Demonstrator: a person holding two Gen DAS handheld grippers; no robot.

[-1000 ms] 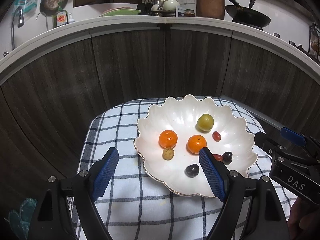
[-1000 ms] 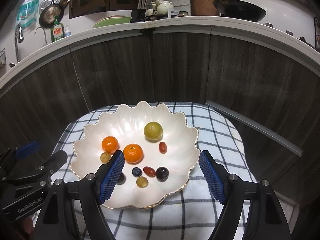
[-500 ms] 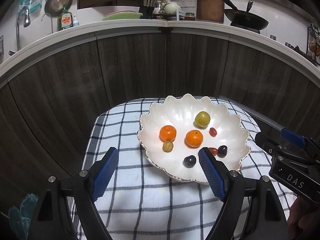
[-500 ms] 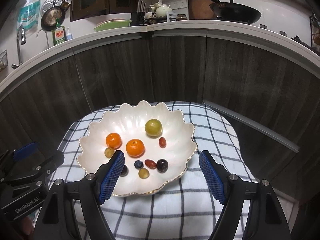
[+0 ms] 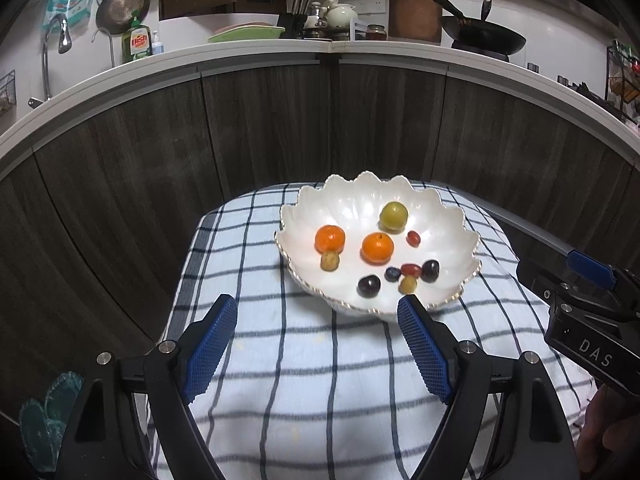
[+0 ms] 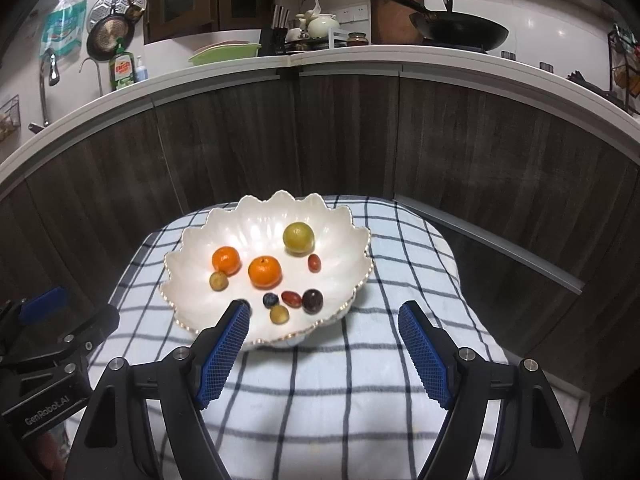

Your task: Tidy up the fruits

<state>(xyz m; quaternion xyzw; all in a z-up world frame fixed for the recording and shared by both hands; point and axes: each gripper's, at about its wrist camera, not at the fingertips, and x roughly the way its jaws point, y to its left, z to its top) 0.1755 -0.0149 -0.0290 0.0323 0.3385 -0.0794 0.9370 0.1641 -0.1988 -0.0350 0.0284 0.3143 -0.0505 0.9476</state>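
Scalloped white pearly bowl (image 5: 436, 208) sits on a blue-and-white checked cloth (image 5: 320, 360), toward its far edge. Inside, loose and mostly apart: two orange mandarins (image 6: 264, 271), a round yellow-green fruit (image 6: 298, 236) at the back, a small red oval fruit (image 6: 314, 262) beside it. Nearer the front rim — a blueberry (image 6: 271, 299), a second red oval fruit, a dark plum-coloured fruit (image 6: 312, 300) and a small yellowish grape (image 6: 279, 314), clustered close. Another tan grape (image 5: 330, 261) touches the left mandarin.

Left gripper (image 5: 318, 336) hangs over bare cloth short of the bowl, blue pads spread wide, nothing between them. Right gripper (image 6: 324, 338) likewise spread and empty — its left pad overlaps the bowl's front rim in view. Dark wood cabinet fronts (image 5: 260, 128) behind.
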